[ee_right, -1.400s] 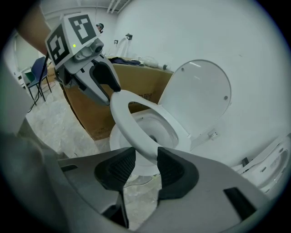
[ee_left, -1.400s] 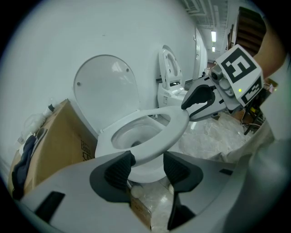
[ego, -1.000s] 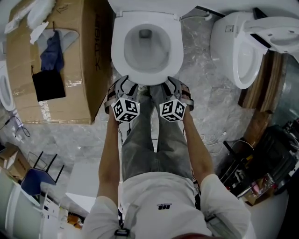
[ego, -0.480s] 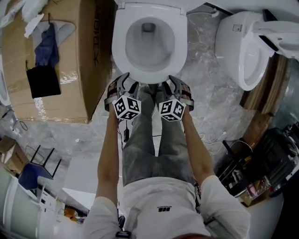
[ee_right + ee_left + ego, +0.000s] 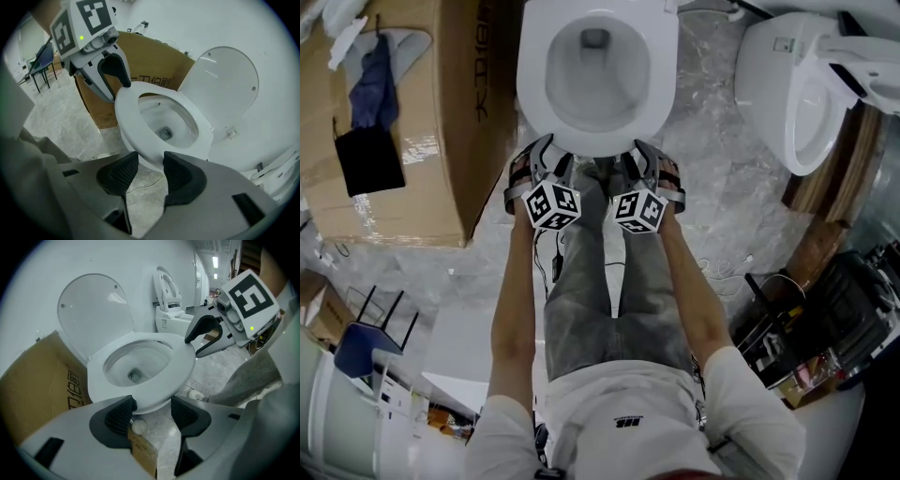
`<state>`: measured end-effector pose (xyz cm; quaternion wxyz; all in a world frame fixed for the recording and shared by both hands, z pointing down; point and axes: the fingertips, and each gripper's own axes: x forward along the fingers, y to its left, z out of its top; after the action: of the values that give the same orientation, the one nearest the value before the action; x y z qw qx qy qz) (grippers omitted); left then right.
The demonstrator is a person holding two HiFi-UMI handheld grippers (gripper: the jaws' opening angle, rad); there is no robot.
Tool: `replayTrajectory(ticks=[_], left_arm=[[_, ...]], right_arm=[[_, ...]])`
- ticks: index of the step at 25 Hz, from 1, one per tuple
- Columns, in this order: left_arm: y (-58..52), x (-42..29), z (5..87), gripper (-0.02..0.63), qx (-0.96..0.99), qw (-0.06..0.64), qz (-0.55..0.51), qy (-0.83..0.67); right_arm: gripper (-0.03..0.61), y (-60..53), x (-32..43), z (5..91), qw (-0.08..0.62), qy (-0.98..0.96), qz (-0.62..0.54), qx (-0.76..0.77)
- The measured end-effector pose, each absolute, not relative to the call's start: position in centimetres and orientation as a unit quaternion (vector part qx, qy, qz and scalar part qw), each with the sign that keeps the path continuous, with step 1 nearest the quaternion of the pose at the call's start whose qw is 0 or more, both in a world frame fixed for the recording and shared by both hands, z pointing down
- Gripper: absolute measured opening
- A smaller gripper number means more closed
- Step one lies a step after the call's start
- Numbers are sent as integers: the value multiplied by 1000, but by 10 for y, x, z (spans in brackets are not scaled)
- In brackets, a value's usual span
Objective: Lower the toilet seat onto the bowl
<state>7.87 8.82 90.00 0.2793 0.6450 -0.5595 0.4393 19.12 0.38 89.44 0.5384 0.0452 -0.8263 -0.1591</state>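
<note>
The white toilet seat [image 5: 532, 86] lies flat on the bowl, and the lid [image 5: 93, 310] stands upright behind it. My left gripper [image 5: 546, 157] hovers at the seat's front left edge. Its jaws have just been opening; they stand apart with nothing pressed between the pads, and the seat's front rim [image 5: 154, 397] shows just beyond the tips. My right gripper [image 5: 645, 161] is at the front right edge, open, its pads [image 5: 180, 176] clear of the rim. Each gripper sees the other across the bowl: the right gripper [image 5: 206, 336] and the left gripper [image 5: 115, 77].
A large cardboard box [image 5: 412, 122] stands left of the toilet. A second toilet [image 5: 797, 84] is at the right, with dark clutter [image 5: 825, 337] below it. The person's legs [image 5: 600, 281] stand right before the bowl. A small brown box [image 5: 140, 446] lies on the floor under the rim.
Both grippers have sunk a little in front of the bowl. The seat lies flat on the bowl in every frame.
</note>
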Motion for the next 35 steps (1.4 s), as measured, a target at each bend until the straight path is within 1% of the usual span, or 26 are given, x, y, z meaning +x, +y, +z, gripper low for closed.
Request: replayTrajectory(ticks=[20, 35], left_arm=[[93, 82, 956, 281, 629, 281, 473, -550], [94, 83, 982, 281, 628, 299, 484, -531]], right_arm=[[175, 9, 198, 951, 550, -815, -178, 32], [175, 9, 197, 969, 571, -805, -159, 18]])
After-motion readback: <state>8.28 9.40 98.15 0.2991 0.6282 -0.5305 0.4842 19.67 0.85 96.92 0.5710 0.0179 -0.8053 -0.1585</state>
